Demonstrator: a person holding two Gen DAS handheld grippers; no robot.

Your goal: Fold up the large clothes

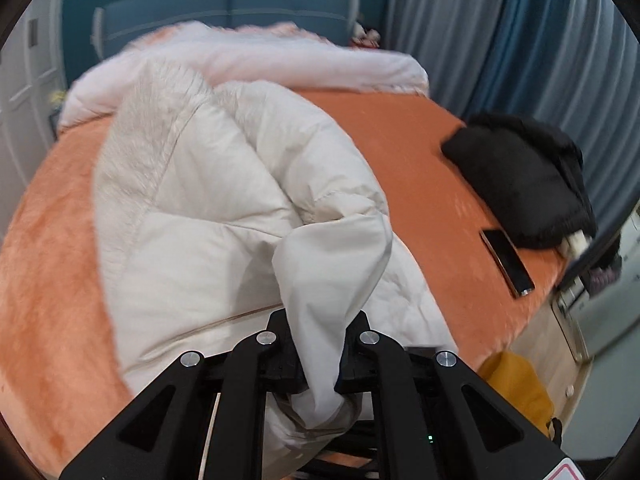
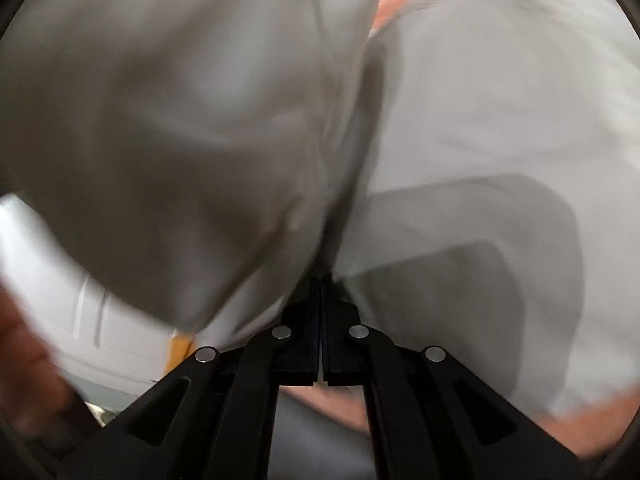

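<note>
Left gripper [image 1: 320, 344] jaws clamp a bunched fold of the soft, puffy, light-looking white coat [image 1: 224, 200] on the bed [image 1: 420, 168]; right gripper [image 2: 322, 292] jaws closed at blurred fabric, hold unclear; best pinched at hems.

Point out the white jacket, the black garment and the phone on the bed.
white jacket [image 1: 208, 208]: left wrist view, quilted body panel.
black garment [image 1: 520, 176]: left wrist view, middle of the pile.
phone [image 1: 507, 262]: left wrist view, dark screen face.

A black garment [image 1: 520, 184] lies at three o'clock on the orange bed [image 1: 420, 168]; a phone [image 1: 507, 262] lies just beside it.
</note>
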